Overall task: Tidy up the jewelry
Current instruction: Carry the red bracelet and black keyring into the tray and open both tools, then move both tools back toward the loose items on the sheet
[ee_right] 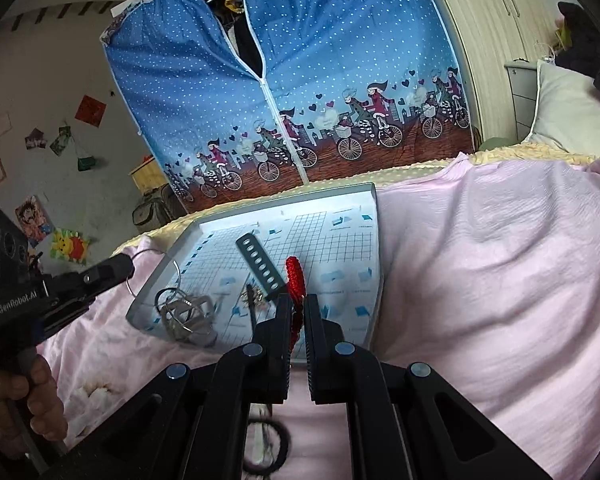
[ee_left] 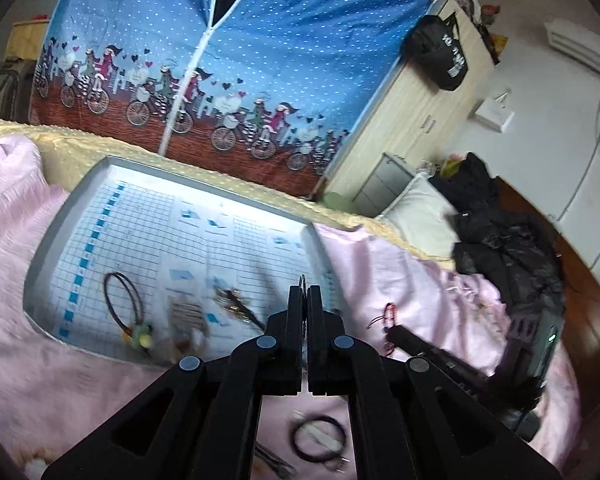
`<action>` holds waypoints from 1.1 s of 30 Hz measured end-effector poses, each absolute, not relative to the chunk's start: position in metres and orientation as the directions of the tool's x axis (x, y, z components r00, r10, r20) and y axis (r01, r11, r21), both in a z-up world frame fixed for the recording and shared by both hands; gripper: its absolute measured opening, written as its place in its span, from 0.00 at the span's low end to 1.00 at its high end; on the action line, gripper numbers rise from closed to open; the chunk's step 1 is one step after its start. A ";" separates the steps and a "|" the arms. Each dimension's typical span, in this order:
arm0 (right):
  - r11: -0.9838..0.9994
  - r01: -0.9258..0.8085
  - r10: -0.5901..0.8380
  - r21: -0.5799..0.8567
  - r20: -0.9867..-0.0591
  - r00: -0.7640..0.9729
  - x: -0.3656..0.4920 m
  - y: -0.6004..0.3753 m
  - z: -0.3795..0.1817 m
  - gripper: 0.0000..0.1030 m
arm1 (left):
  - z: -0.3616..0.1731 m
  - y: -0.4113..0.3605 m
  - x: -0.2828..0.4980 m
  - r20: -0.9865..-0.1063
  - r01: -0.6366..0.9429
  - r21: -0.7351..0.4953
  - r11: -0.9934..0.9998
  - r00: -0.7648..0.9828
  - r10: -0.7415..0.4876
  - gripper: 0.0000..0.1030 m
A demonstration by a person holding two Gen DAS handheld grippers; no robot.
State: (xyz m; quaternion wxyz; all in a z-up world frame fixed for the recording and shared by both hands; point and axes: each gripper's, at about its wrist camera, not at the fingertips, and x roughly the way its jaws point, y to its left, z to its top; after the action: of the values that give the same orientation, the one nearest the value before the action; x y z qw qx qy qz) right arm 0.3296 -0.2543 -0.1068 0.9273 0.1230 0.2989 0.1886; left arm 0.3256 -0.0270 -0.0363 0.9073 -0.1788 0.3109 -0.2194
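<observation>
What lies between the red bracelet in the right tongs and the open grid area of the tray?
Nothing visible blocks it. The right tongs grip the red bracelet just above the tray. A perforated grey strap lies immediately to its left and metal rings farther left; the grid to the right is bare.

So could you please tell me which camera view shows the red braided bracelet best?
The right wrist view: the red braided bracelet stands sharp between the right gripper fingers. The left wrist view shows only a small, distant, blurred glimpse.
</observation>
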 end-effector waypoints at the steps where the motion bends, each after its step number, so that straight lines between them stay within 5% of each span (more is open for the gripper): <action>1: 0.900 -0.276 0.422 0.338 -0.512 0.749 0.333 -0.253 -0.109 0.06 | -0.042 -0.027 0.330 -0.498 0.282 -0.445 0.850 0.711 -0.496 0.00; 18: 0.914 -0.283 0.404 0.290 -0.625 0.668 0.353 -0.238 -0.148 0.07 | -0.099 -0.029 0.349 -0.636 0.240 -0.374 0.896 0.636 -0.436 0.00; 23: 0.916 -0.280 0.401 0.288 -0.617 0.677 0.351 -0.240 -0.145 0.28 | -0.096 -0.033 0.347 -0.661 0.231 -0.328 0.916 0.636 -0.397 0.03; 26: 0.922 -0.271 0.387 0.278 -0.611 0.691 0.351 -0.242 -0.138 0.33 | -0.090 -0.035 0.343 -0.654 0.237 -0.312 0.920 0.649 -0.389 0.27; 28: 0.924 -0.263 0.380 0.276 -0.601 0.703 0.348 -0.245 -0.133 0.41 | -0.082 -0.037 0.336 -0.640 0.246 -0.292 0.924 0.668 -0.379 0.56; 33: 0.934 -0.250 0.353 0.256 -0.546 0.760 0.329 -0.252 -0.109 0.70 | -0.054 -0.037 0.315 -0.582 0.284 -0.249 0.926 0.720 -0.377 0.78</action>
State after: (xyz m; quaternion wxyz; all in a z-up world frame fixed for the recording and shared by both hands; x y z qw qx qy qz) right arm 0.3294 -0.2522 -0.1094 0.9342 0.0841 0.3069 0.1614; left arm 0.3145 -0.0367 -0.0541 0.9247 -0.0712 0.3286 -0.1786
